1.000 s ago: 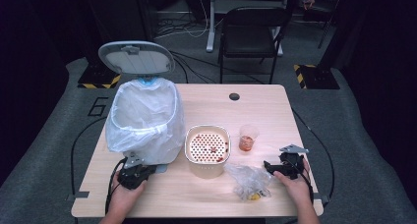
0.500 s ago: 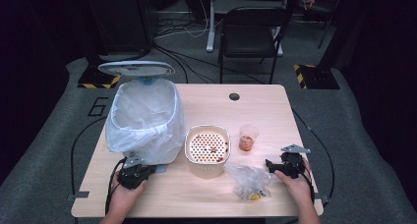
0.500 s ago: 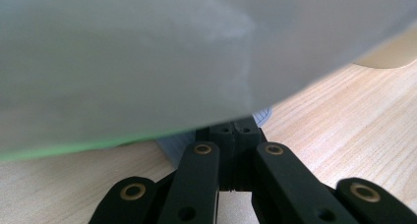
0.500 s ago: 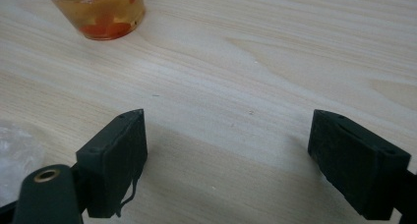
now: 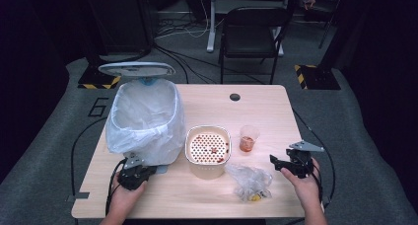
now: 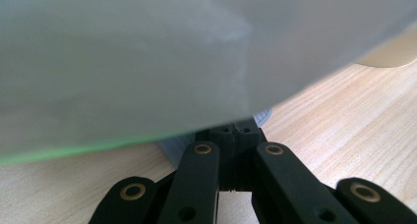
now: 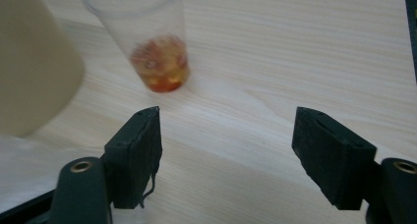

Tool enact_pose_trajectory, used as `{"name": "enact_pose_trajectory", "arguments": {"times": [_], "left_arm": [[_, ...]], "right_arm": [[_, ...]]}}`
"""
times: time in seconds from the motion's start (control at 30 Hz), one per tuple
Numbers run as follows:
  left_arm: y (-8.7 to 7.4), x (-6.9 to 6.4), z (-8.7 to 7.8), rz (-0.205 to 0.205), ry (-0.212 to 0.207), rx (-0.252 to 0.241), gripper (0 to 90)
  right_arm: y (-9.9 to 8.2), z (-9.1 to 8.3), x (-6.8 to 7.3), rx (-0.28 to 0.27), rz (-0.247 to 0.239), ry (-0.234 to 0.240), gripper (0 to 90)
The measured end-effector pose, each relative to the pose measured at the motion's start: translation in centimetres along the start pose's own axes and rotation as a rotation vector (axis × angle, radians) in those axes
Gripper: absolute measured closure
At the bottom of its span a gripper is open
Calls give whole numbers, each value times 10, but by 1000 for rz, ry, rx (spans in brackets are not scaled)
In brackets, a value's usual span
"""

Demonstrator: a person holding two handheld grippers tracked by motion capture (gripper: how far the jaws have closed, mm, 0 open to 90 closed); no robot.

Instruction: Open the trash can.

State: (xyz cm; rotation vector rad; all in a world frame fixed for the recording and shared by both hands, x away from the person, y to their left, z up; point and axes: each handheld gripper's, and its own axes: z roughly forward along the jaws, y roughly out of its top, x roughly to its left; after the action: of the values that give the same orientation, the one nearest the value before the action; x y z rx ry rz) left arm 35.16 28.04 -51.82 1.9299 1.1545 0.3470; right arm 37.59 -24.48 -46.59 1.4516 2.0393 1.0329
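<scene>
Seen from above: 2 hand-held grippers low over a wooden bench (image 5: 207, 106), left gripper (image 5: 134, 174) at the foot of a bag-lined bin (image 5: 143, 119) with fingers (image 6: 231, 135) pressed together on what looks like the bin's pedal, right gripper (image 7: 226, 135) with fingers (image 7: 140, 150) spread wide, empty. Ahead of the right fingers, a clear cup (image 7: 155, 42) with reddish scraps; to their left, a beige strainer pot (image 5: 208, 151) and crumpled plastic bag (image 5: 249, 180). Probably opening the bin; next, likely closing on the cup upright.
</scene>
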Motion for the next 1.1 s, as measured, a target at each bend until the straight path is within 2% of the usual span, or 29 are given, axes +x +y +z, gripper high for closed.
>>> {"name": "enact_pose_trajectory", "arguments": {"times": [0.07, 0.17, 0.27, 0.53, 0.7, 0.97, 1.1], "left_arm": [[0, 0, 0, 6, 4, 3, 900], [0, 0, 0, 7, 5, 3, 900], [0, 0, 0, 4, 3, 4, 900], [0, 0, 0, 5, 5, 3, 900], [0, 0, 0, 5, 6, 4, 900], [0, 0, 0, 5, 2, 3, 900], [0, 0, 0, 6, 5, 4, 900]], "right_arm": [[6, -8, 7, -12, -2, 35, 278], [12, -18, 21, -7, -60, 73, 272], [14, -26, 31, -2, -97, 98, 263], [11, -39, 50, -8, -143, 188, 183], [8, -42, 57, -10, -127, 225, 140], [-5, -45, 78, 0, -178, 298, 132], [-14, -35, 83, 30, -203, 301, 133]]}}
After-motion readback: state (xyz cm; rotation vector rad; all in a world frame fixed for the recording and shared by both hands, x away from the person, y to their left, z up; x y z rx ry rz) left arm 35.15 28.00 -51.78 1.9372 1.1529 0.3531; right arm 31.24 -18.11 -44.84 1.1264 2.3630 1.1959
